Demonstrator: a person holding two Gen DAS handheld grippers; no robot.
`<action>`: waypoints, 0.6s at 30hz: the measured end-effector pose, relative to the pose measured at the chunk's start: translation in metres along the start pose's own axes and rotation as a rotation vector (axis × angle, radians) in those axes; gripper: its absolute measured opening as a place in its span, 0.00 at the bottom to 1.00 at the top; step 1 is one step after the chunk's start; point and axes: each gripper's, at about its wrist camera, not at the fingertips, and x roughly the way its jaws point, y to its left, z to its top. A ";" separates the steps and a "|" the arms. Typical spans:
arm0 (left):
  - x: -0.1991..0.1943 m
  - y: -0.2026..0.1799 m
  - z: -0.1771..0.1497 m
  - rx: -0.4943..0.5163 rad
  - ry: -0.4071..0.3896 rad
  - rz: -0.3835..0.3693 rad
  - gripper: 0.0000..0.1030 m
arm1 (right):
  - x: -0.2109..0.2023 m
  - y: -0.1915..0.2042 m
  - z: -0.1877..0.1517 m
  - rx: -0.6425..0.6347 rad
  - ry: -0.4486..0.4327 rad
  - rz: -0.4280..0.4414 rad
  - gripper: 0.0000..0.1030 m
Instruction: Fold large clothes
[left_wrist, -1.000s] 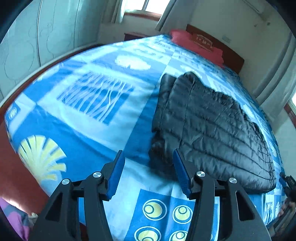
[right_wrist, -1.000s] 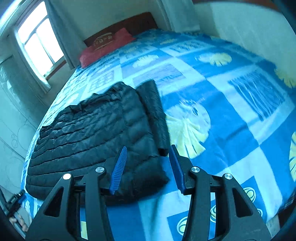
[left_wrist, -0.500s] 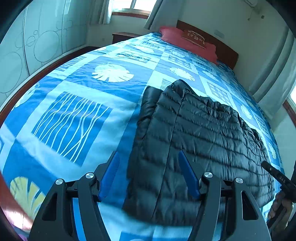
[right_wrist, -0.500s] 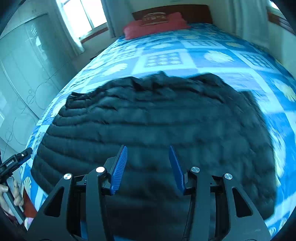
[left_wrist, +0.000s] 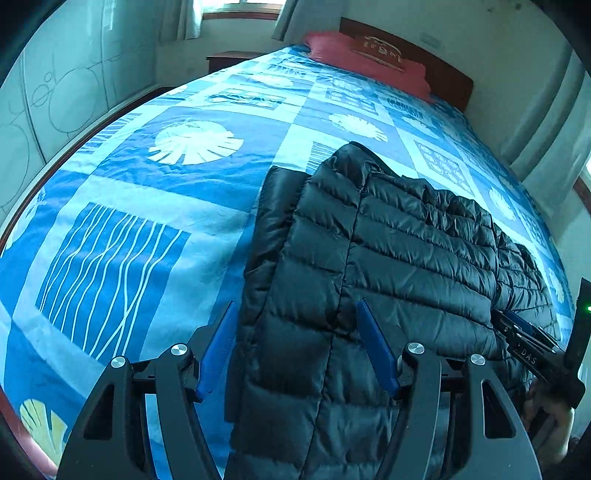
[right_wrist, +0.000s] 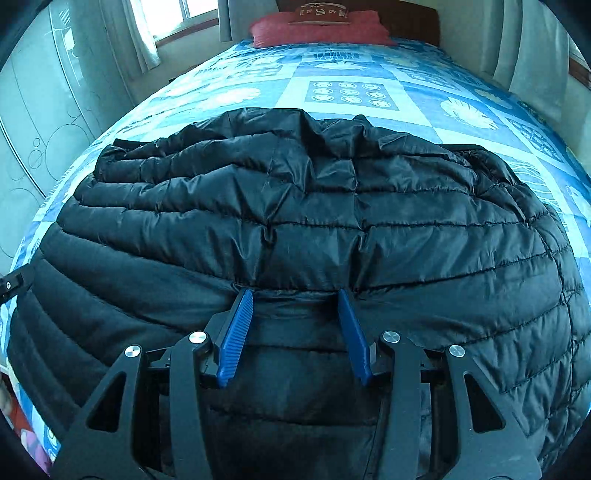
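A black quilted puffer jacket (left_wrist: 391, 258) lies flat on a bed with a blue patterned cover (left_wrist: 155, 206). One sleeve is folded along its left side. My left gripper (left_wrist: 295, 314) is open, its blue pads straddling the jacket's near left edge. In the right wrist view the jacket (right_wrist: 314, 206) fills most of the frame. My right gripper (right_wrist: 293, 295) is open, its fingertips (right_wrist: 243, 295) pressed against a quilted fold of the jacket's near edge. The right gripper also shows at the right edge of the left wrist view (left_wrist: 532, 347).
A red pillow (right_wrist: 321, 26) lies against the wooden headboard (left_wrist: 443, 70) at the far end. A white wardrobe (left_wrist: 55, 92) stands to the left of the bed. Curtains and windows line the far walls. The bed's wooden edge (left_wrist: 22, 428) is close at the near left.
Both grippers have moved in from the bed's foot onto the jacket. The right one has swung from the sleeve side to the middle of the near edge. Both stay open.
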 end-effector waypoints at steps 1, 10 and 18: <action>0.003 -0.001 0.001 0.005 0.005 -0.003 0.63 | 0.000 0.000 -0.001 0.000 -0.003 0.000 0.46; 0.034 0.005 0.009 0.011 0.068 -0.022 0.73 | -0.002 0.000 -0.007 -0.010 -0.026 -0.010 0.46; 0.068 0.028 0.006 -0.083 0.158 -0.178 0.74 | -0.003 0.003 -0.012 -0.010 -0.041 -0.013 0.46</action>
